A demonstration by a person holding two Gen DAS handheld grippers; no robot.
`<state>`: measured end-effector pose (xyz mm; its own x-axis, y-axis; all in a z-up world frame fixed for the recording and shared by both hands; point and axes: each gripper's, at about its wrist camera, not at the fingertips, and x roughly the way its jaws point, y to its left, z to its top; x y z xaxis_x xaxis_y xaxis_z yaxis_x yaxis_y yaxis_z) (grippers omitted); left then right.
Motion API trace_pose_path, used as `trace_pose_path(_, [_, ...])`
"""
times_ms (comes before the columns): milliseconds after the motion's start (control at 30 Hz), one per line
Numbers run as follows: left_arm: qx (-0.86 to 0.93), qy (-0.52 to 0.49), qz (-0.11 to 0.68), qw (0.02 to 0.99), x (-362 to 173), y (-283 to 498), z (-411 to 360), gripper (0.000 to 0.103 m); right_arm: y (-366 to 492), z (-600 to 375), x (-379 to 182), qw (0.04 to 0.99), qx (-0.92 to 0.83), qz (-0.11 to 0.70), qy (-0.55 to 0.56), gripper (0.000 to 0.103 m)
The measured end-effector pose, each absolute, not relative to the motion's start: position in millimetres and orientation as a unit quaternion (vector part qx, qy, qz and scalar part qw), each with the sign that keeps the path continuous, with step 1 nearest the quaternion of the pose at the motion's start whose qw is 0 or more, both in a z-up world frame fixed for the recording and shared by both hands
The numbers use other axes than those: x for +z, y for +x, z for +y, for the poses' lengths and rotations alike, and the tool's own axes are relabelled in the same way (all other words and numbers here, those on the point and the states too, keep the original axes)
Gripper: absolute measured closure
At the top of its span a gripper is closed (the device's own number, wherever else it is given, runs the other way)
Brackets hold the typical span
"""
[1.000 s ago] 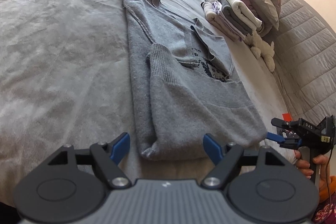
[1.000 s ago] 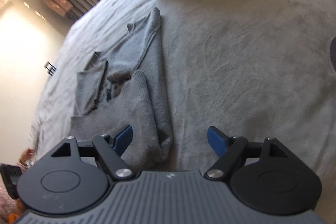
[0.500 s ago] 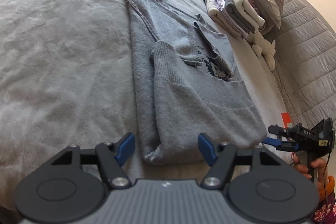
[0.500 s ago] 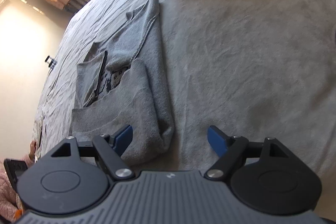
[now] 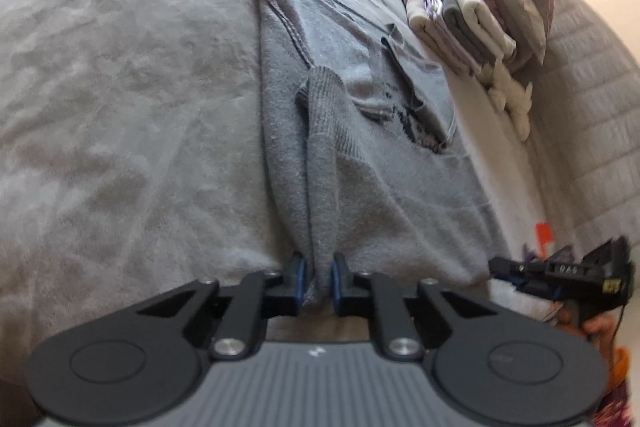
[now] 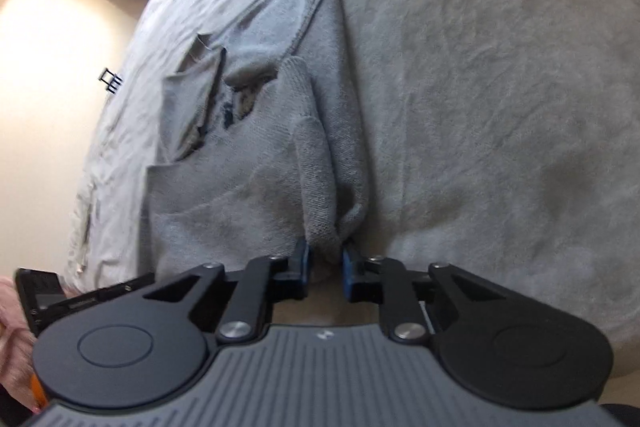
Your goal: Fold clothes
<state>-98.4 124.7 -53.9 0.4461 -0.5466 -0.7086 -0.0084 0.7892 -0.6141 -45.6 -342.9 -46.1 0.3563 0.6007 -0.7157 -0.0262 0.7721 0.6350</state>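
A grey knit sweater lies lengthwise on the bed, both sleeves folded in over its chest and a dark pattern showing between them. My left gripper is shut on the near left hem corner, and the fabric bunches into a ridge between its blue pads. In the same view my right gripper is at the hem's right corner, held by a hand. In the right wrist view the sweater runs away from my right gripper, which is shut on that near corner.
The grey bedspread spreads wide on the left, and in the right wrist view the bedspread spreads wide on the right. A pile of folded clothes, pillows and a white plush toy sit by the quilted headboard.
Both grippers were open just short of the hem; they have moved in and shut on its two near corners, pulling the fabric up into ridges.
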Motion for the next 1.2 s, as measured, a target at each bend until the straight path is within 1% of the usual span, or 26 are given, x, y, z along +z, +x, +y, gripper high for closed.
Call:
trace_pose_path(267, [-0.190, -0.399, 0.459, 0.771, -43, -96, 144, 0.092, -40, -359, -20, 0.763, 0.223, 0.502, 0.341, 0.087])
trace_pose_path(500, [-0.177, -0.492, 0.400, 0.753, -27, -73, 152, 0.092, -9, -352, 12, 0.770, 0.244, 0.466, 0.361, 0.087])
trace_pose_path(667, [-0.160, -0.500, 0.373, 0.765, -18, -24, 154, 0.092, 31, -345, 25, 0.778, 0.239, 0.437, 0.383, 0.087])
trace_pose_path(767, [-0.150, -0.503, 0.359, 0.771, -14, 7, 155, 0.092, 63, -340, 22, 0.779, 0.229, 0.425, 0.400, 0.087])
trace_pose_path(1033, [-0.117, -0.482, 0.378, 0.782, -49, 74, 159, 0.090, 130, -331, -32, 0.770, 0.193, 0.431, 0.430, 0.085])
trace_pose_path(1067, [-0.114, -0.481, 0.380, 0.782, -53, 78, 160, 0.088, 134, -330, -39, 0.771, 0.190, 0.432, 0.428, 0.081])
trace_pose_path(1100, [-0.111, -0.482, 0.377, 0.783, -55, 79, 162, 0.084, 135, -330, -43, 0.773, 0.190, 0.429, 0.427, 0.081])
trace_pose_path(1133, [-0.113, -0.484, 0.371, 0.784, -58, 79, 165, 0.080, 135, -331, -45, 0.775, 0.191, 0.426, 0.426, 0.078])
trace_pose_path(1167, [-0.115, -0.482, 0.360, 0.791, -59, 77, 168, 0.069, 135, -331, -48, 0.777, 0.191, 0.423, 0.425, 0.068])
trace_pose_path(1200, [-0.118, -0.479, 0.349, 0.797, -59, 75, 170, 0.060, 134, -333, -48, 0.781, 0.196, 0.414, 0.424, 0.063])
